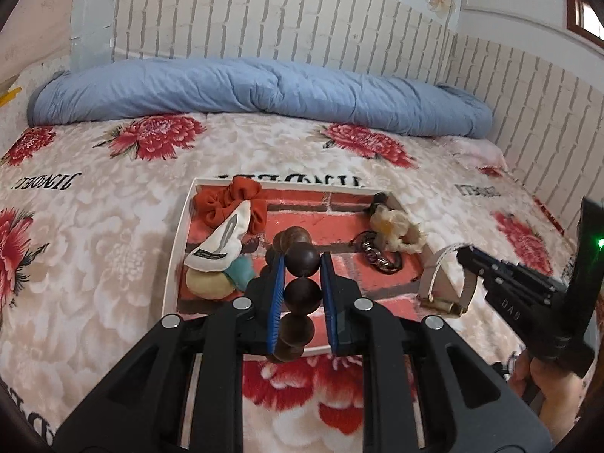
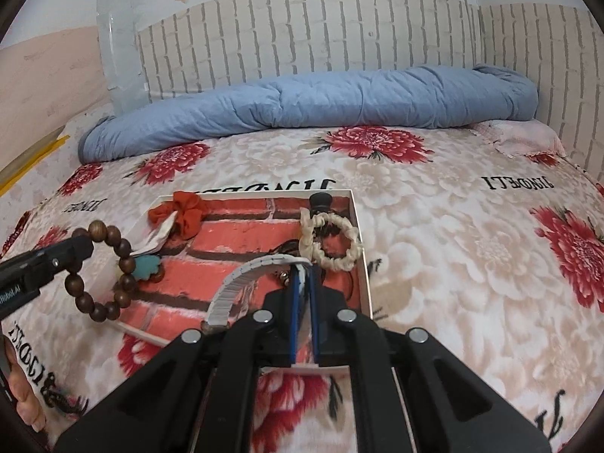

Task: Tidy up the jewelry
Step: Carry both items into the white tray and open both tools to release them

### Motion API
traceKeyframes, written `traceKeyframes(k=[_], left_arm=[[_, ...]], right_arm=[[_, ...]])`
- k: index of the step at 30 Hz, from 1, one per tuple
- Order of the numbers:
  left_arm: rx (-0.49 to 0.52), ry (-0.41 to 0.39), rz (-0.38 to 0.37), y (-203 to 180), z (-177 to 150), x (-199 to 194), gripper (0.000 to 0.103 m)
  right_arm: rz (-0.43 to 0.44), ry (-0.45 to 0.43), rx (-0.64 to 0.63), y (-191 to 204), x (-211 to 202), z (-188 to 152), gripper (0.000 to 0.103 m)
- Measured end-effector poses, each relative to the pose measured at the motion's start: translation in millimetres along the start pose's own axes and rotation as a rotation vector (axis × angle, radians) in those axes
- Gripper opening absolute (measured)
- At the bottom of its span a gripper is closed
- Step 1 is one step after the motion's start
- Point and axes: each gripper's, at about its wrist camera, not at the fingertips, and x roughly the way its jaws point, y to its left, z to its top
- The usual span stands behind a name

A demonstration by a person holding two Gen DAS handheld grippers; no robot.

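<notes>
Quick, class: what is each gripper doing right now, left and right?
Left gripper: shut on the wooden bead bracelet.
Right gripper: shut on the white watch strap.

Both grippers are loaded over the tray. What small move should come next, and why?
Probably lower the left gripper and release the brown wooden bead bracelet onto the bare middle of the white-rimmed tray. It hangs clamped above the tray's left side, clear of the orange scrunchie. The right gripper holds the white segmented band, so go one at a time.
</notes>
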Motion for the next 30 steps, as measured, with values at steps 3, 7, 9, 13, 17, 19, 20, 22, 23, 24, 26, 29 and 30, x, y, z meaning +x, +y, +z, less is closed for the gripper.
traceKeyframes(k=[3, 7, 9, 13, 17, 19, 20, 22, 23, 24, 26, 29, 30], left_arm=[[0.018, 0.017, 0.014, 1.8, -7.6, 18.2, 0.017], [0.05, 0.006, 0.044, 3.1, -7.4, 30.2, 0.018], [0.046, 0.007, 0.042, 8.1, -5.9, 34.9, 0.018], [0.029, 0.021, 0.058, 20.1, -8.0, 45.9, 0.018], [0.006, 0.021, 0.068, 32.2, -5.6, 52.1, 0.018], [0.005, 0.026, 0.082, 36.3, -5.5, 55.9, 0.018], [0.001, 0.036, 0.09, 39.4, -5.8, 59.2, 0.018], [-0.006, 0.056, 0.101, 44.6, -7.5, 64.3, 0.018], [-0.01, 0.065, 0.108, 46.9, -8.4, 66.4, 0.018], [-0.017, 0.073, 0.112, 50.4, -9.1, 69.1, 0.018], [-0.024, 0.078, 0.115, 53.7, -9.8, 70.6, 0.018], [-0.006, 0.073, 0.138, 52.1, -10.2, 71.3, 0.018], [0.004, 0.073, 0.146, 51.0, -10.7, 72.0, 0.018]], right_arm=[[-0.003, 0.011, 0.001, -1.3, 14.5, -2.9, 0.005], [0.0, 0.039, 0.01, -4.6, 33.7, -11.6, 0.005], [-0.006, 0.046, 0.005, -4.1, 40.8, -14.3, 0.005], [-0.016, 0.053, 0.003, -3.7, 51.0, -15.1, 0.005], [-0.026, 0.054, 0.004, -4.2, 56.3, -14.4, 0.005], [-0.032, 0.063, 0.004, -4.7, 60.4, -14.6, 0.005], [-0.033, 0.071, 0.003, -4.8, 63.0, -15.1, 0.005], [-0.032, 0.086, 0.0, -4.5, 67.1, -16.5, 0.005], [-0.033, 0.093, -0.003, -3.9, 69.3, -17.4, 0.005], [-0.035, 0.097, -0.006, -3.3, 70.6, -17.8, 0.005], [-0.044, 0.1, -0.012, -2.6, 72.9, -18.0, 0.005], [-0.05, 0.108, -0.012, -3.3, 75.1, -18.6, 0.005], [-0.052, 0.11, -0.012, -3.4, 75.5, -18.9, 0.005]])
